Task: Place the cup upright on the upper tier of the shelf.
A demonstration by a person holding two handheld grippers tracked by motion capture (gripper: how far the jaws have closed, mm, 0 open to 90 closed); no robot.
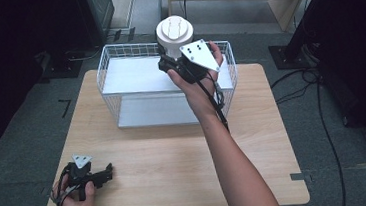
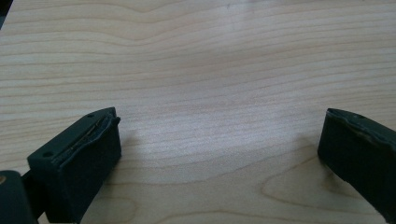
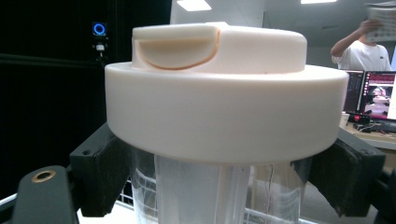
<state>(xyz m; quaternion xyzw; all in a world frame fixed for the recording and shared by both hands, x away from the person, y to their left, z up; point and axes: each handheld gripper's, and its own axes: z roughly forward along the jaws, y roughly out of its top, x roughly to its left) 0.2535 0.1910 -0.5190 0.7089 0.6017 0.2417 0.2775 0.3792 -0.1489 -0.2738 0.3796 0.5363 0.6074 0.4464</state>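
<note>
The right gripper (image 1: 170,64), fingers clenched on the clear jar (image 3: 205,191) under its white lid (image 1: 174,31), holds it above the far wire basket (image 1: 106,74). Setting it down is left. The left gripper (image 1: 107,171) rests released on the near-left surface (image 1: 175,154).

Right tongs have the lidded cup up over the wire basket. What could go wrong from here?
1. The right tongs grip the clear cup just below its wide white lid; the smooth wall might slip, or the lid pop off.
2. The cup hangs above the wire basket; lowering off-centre may catch the rim.
3. The left tongs rest open on the table, too far away to help.
</note>
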